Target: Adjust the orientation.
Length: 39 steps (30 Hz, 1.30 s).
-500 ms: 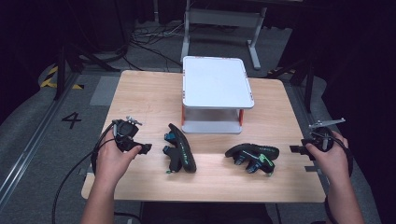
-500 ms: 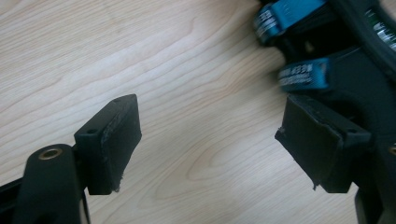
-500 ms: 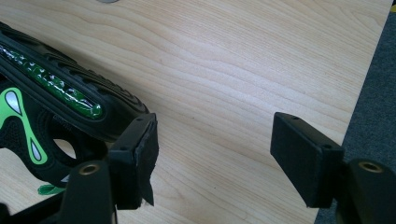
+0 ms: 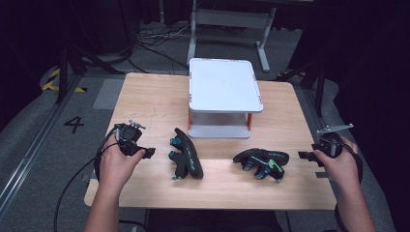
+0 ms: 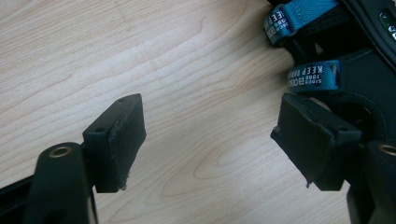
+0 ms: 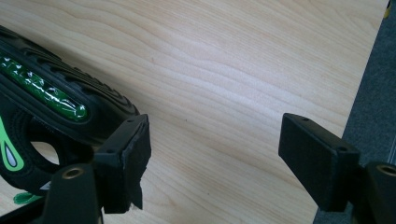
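At lower left, the left gripper (image 4: 149,152) hovers with jaws apart beside the blue-strapped sandal (image 4: 186,159); lower right, the green-trimmed sandal (image 4: 261,163) lies near the right gripper (image 4: 304,155), jaws also apart. Likely an approach: each must close in and grasp. Since the earlier frame, little has shifted.

**Materials and finishes**

Table (image 4: 154,101): pale wood grain, smooth, matt; sandals (image 4: 186,159) on it: black ribbed rubber, woven blue webbing straps, glossy green inlay; white stand (image 4: 223,89) behind them: smooth, plastic-looking; gripper pads (image 5: 122,135): matt black, frayed edges.
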Motion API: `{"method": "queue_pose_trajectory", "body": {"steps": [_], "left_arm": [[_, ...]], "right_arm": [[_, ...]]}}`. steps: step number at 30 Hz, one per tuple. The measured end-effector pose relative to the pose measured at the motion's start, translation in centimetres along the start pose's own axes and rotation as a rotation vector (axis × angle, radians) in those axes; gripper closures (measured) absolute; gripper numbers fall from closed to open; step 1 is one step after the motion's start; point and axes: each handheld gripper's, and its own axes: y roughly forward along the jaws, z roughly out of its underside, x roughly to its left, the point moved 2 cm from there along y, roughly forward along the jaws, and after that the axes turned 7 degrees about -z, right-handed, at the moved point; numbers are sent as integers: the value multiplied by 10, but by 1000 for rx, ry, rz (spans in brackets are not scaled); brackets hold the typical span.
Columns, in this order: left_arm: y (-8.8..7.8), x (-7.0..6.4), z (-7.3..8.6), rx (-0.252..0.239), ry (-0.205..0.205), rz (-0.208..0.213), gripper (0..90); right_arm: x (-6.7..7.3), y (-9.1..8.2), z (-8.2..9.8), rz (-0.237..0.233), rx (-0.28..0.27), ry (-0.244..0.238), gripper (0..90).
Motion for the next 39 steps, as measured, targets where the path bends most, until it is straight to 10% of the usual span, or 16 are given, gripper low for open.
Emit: {"method": "queue_pose_trajectory", "body": {"steps": [10,18,31,39], "left_arm": [[-1,-52,-6,-7,162,125,300],[26,-66,5,156,274,133,307],[40,-87,14,280,347,233,365],[49,-95,14,311,398,269,607]], "right_arm": [[7,4,-4,-7,-6,-28,259],[9,5,-7,-19,-9,-43,260],[10,8,-7,-21,1,-40,260],[10,9,-6,-29,4,-39,261]]}}
